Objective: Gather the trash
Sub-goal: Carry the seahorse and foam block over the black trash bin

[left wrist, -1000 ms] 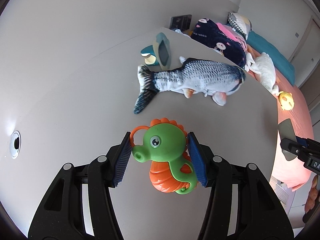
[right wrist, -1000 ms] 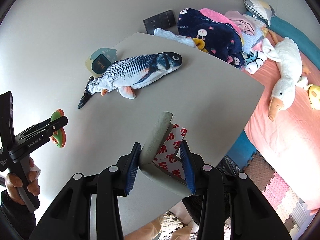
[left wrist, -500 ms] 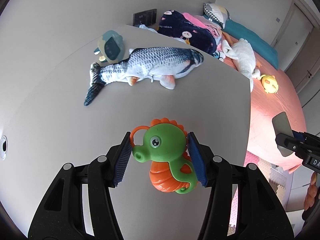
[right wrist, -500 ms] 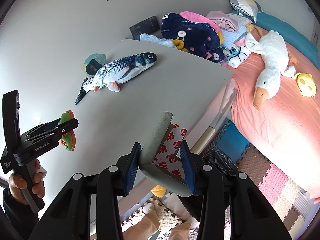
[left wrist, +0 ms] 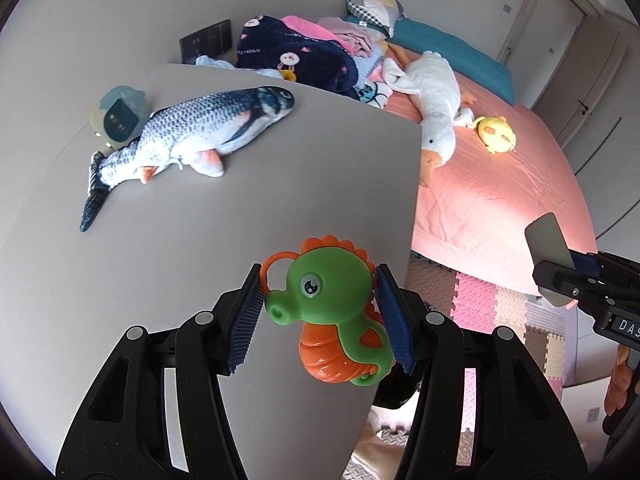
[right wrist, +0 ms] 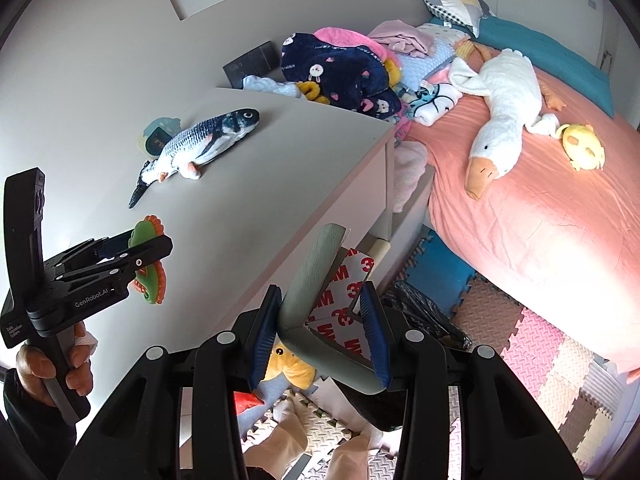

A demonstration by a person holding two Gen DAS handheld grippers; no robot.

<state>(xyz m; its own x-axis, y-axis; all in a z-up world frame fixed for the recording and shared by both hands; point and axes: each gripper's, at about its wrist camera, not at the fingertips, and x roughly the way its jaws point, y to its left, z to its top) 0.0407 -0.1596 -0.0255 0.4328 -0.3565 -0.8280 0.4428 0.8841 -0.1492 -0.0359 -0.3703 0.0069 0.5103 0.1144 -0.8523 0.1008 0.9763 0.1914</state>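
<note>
My left gripper (left wrist: 320,316) is shut on a green and orange seahorse toy (left wrist: 332,316), held above the right edge of the grey table top (left wrist: 240,184). It also shows in the right wrist view (right wrist: 120,256) with the seahorse toy (right wrist: 150,260). My right gripper (right wrist: 320,332) is shut on a folded grey foam corner strip with 3M backing paper (right wrist: 320,300), held beyond the table edge over the floor. The strip's end shows in the left wrist view (left wrist: 546,240). A black trash bag (right wrist: 420,312) lies on the floor below the right gripper.
A plush fish (left wrist: 200,128) and a small teal clock (left wrist: 118,120) lie at the table's far side. A pink bed (right wrist: 540,200) holds a white goose plush (right wrist: 504,108), a yellow chick (right wrist: 582,148) and piled clothes (right wrist: 344,72). Foam mats (right wrist: 540,352) cover the floor.
Both grippers have swung right and away from the table, each keeping its hold. The right gripper now hangs past the table edge over the floor; the trash bag has come into view.
</note>
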